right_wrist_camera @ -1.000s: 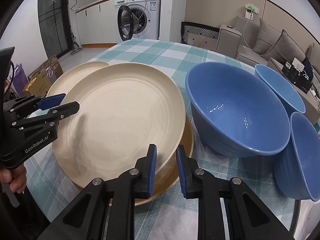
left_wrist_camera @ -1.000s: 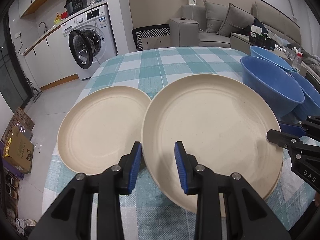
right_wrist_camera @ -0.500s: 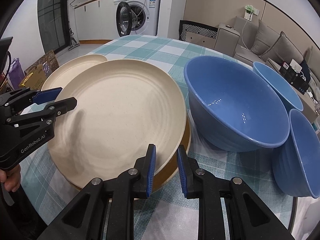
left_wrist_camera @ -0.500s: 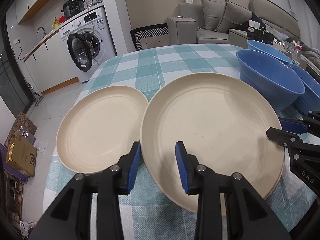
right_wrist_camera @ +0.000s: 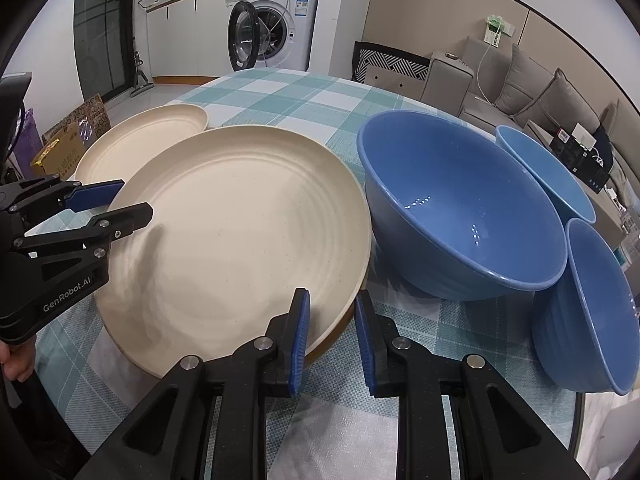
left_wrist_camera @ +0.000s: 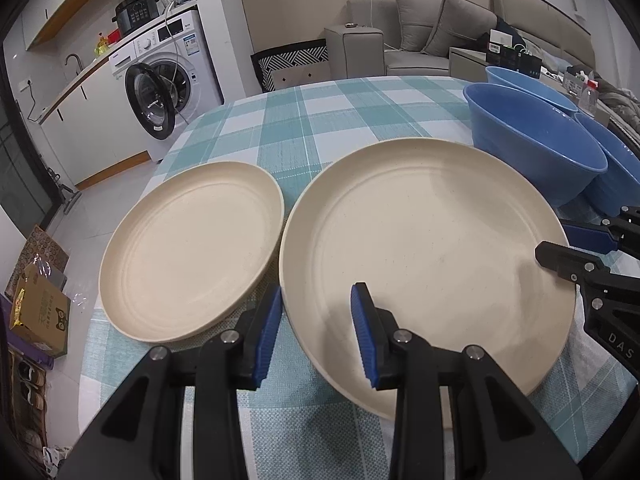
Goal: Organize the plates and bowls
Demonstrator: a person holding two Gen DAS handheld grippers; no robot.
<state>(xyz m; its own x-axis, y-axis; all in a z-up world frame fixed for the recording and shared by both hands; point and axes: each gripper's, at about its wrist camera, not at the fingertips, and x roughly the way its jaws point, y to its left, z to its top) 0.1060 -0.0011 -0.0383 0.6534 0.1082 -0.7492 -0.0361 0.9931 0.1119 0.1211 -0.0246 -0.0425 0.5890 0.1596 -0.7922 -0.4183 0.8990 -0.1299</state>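
A round table under a teal and white checked tablecloth [left_wrist_camera: 320,128] stands in an open living space, with a front-loading washing machine [left_wrist_camera: 168,80] against the far wall, its door swung open, and a grey sofa [left_wrist_camera: 432,28] behind the table. On the cloth sits a large cream plate [left_wrist_camera: 424,248], and from the right wrist view it lies on top of another plate whose browner rim [right_wrist_camera: 344,320] shows beneath its near edge. A second cream plate [left_wrist_camera: 192,248] lies to its left, their rims just beside each other. To the right of the large plate is a big blue bowl [right_wrist_camera: 464,208], with two more blue bowls near it: one behind [right_wrist_camera: 548,168] and one tilted on its side [right_wrist_camera: 596,312] at the table's edge. The left gripper [left_wrist_camera: 316,328] straddles the near left rim of the large plate, one blue pad outside and one over the plate's face, the jaws parted with a clear gap, so it has no hold on anything. The right gripper [right_wrist_camera: 332,332] straddles the plate's near right rim the same way, its jaws narrowly apart; I cannot tell whether its pads press the rim. A hand [right_wrist_camera: 16,364] shows at the edge, holding the left gripper's body.
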